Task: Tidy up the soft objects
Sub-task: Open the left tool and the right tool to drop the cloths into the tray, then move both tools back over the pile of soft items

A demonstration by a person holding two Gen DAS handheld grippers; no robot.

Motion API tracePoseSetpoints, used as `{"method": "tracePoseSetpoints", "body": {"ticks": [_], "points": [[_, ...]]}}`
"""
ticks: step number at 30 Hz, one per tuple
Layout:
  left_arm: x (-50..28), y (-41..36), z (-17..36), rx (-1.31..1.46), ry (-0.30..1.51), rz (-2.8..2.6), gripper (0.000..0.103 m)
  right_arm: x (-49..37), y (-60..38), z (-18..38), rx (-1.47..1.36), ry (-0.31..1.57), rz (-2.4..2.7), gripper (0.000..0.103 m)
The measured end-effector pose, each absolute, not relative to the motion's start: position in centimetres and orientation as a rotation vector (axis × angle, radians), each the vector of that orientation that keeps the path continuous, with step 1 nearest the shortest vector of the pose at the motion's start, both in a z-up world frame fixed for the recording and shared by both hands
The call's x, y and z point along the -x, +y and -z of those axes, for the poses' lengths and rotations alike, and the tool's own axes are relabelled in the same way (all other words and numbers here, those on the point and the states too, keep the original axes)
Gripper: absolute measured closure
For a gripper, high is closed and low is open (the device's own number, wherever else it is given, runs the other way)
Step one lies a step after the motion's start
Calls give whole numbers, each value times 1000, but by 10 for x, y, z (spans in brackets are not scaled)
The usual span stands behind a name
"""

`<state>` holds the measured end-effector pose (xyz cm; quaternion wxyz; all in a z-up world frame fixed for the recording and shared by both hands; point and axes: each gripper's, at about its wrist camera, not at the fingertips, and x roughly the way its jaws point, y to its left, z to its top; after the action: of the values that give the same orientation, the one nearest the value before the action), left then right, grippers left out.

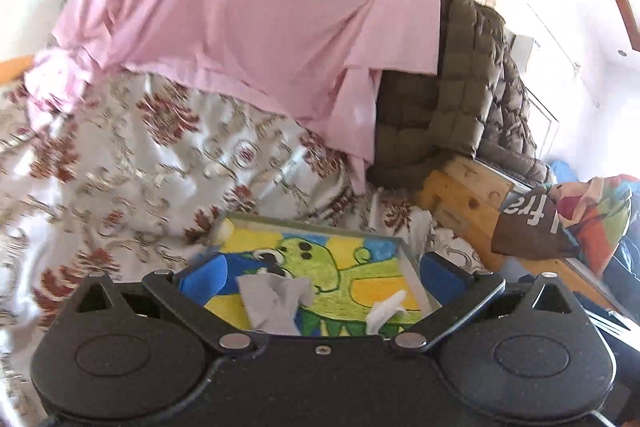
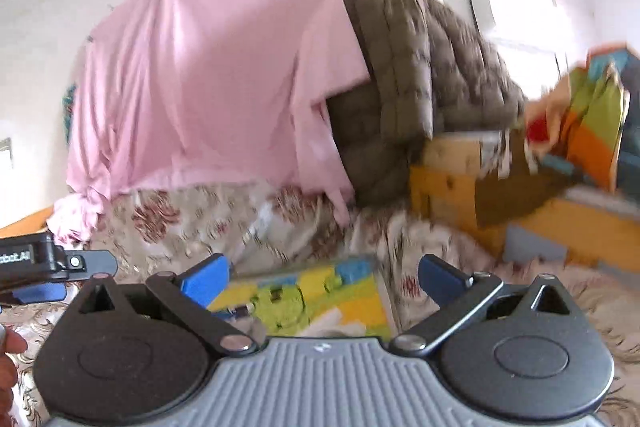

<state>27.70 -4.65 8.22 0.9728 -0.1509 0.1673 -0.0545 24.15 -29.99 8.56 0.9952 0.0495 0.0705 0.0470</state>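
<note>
A framed cartoon picture [image 1: 352, 259] in green, yellow and blue lies flat on the floral bedspread [image 1: 120, 167]. A grey crumpled cloth [image 1: 272, 303] and a small white tissue [image 1: 386, 311] lie on it. My left gripper [image 1: 320, 277] is open, its blue fingertips wide apart just above the picture, empty. My right gripper [image 2: 324, 277] is open and empty above the same picture [image 2: 320, 299]. The left gripper [image 2: 52, 263] shows at the right view's left edge. A pink sheet [image 1: 240, 7] drapes behind.
An olive quilted jacket [image 1: 460, 87] hangs beside the pink sheet. A wooden bed frame [image 1: 472, 203] stands at right, with a brown printed cloth [image 1: 528, 227] and colourful fabric [image 1: 600, 219] over it. White walls lie behind. The right wrist view is motion-blurred.
</note>
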Motion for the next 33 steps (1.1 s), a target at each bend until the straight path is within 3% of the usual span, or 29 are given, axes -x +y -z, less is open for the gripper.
{"method": "tracePoseSetpoints", "body": {"ticks": [17,33], "points": [[-148,-10,-87,183,226,15,1,-101,-247,-62,-135,66,-178,0],[-124,-1,-16,79,449,179,1,-80,-240,-20,-139,498,-191,0]]}}
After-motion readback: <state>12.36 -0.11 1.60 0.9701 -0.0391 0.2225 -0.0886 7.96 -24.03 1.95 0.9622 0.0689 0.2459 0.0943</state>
